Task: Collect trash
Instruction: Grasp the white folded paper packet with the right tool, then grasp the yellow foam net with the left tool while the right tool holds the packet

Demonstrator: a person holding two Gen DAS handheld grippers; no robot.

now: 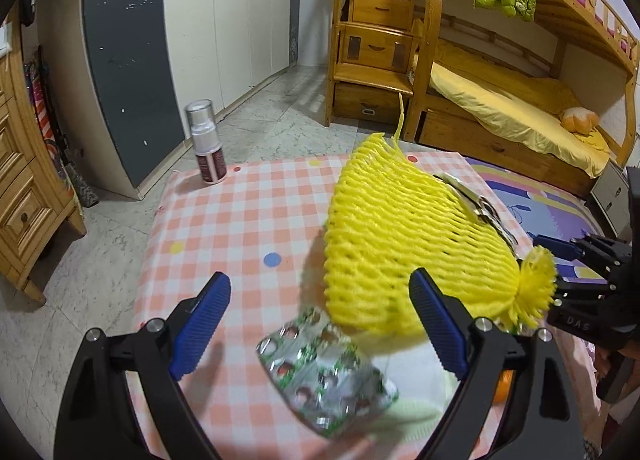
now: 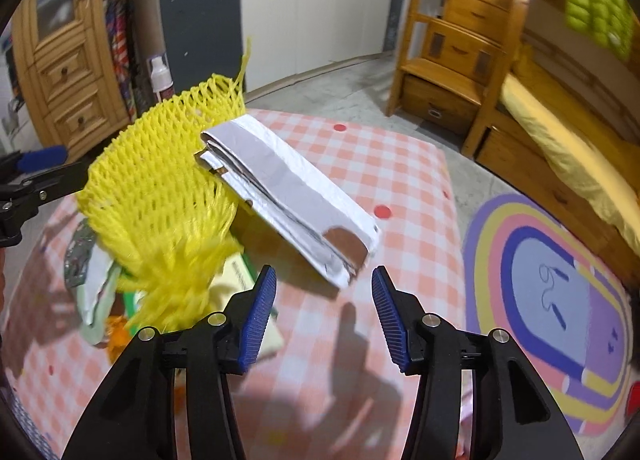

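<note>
Trash lies heaped on a table (image 1: 248,211) covered in a pink-and-white checked cloth with coloured dots. Largest in the heap is a yellow foam fruit net (image 1: 400,244), bulging upward, its frayed tied end pointing toward the right gripper (image 2: 324,312) and its open end toward the far side of the table. Leaning against the net on its right, seen from the right wrist view, is a folded white paper wrapper (image 2: 292,195) with brown patches where the surface is torn; its near end is raised off the cloth. Under the near left edge of the net sits a silver foil blister pack (image 1: 324,376) with green and red print, lying flat on the cloth and blurred. Beneath the net's frayed end the right wrist view also shows pale green paper (image 2: 100,292) and a bit of orange peel (image 2: 120,336), partly hidden. The left gripper (image 1: 320,324) hovers over the blister pack with its blue-padded fingers wide apart, holding nothing. The right gripper's fingers are likewise spread apart and empty, just near of the wrapper. At the far left corner of the table stands a white spray bottle (image 1: 206,139) with a clear cap. Beyond are a wooden bunk bed (image 1: 500,111) and a wardrobe (image 1: 240,19).
</note>
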